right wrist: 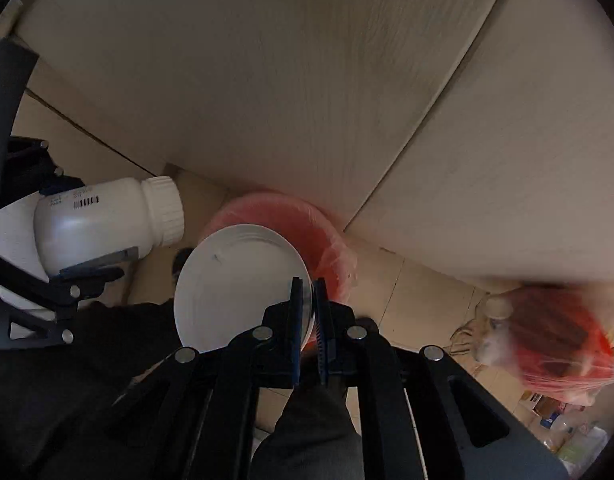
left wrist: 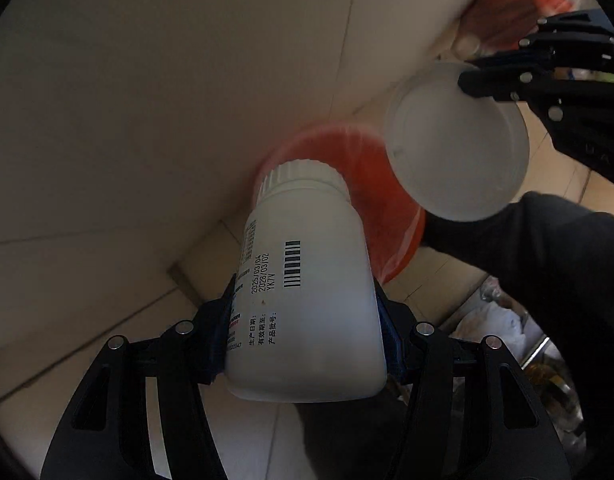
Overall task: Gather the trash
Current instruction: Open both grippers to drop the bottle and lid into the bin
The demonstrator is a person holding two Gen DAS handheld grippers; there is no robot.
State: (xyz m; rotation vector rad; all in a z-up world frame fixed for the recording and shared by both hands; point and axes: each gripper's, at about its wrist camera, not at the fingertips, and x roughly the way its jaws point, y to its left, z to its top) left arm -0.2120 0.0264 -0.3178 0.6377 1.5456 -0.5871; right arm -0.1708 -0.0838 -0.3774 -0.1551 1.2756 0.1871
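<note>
1. Left gripper [left wrist: 303,332]: fingers clamped on the sides of a white plastic bottle [left wrist: 307,292], pads pressing its lower body. The cap end points away from the camera, down toward the floor. A barcode and printed dates show on its wall.
2. Red-lined bin [left wrist: 391,208]: stands on the tiled floor [left wrist: 107,336] against pale cabinet panels [left wrist: 147,100]. The bottle's cap sits directly over its near-left rim in the left wrist view.
3. Right gripper [right wrist: 309,320]: fingers closed tight on the edge of a round white lid [right wrist: 239,284], held on edge above the bin, right of the bottle. The two items are apart.
4. A dark sleeve [left wrist: 547,264] crosses below the lid.
5. Far right: a red plastic bag [right wrist: 555,344] with blurred contents lies on the floor, well apart from the bin.
</note>
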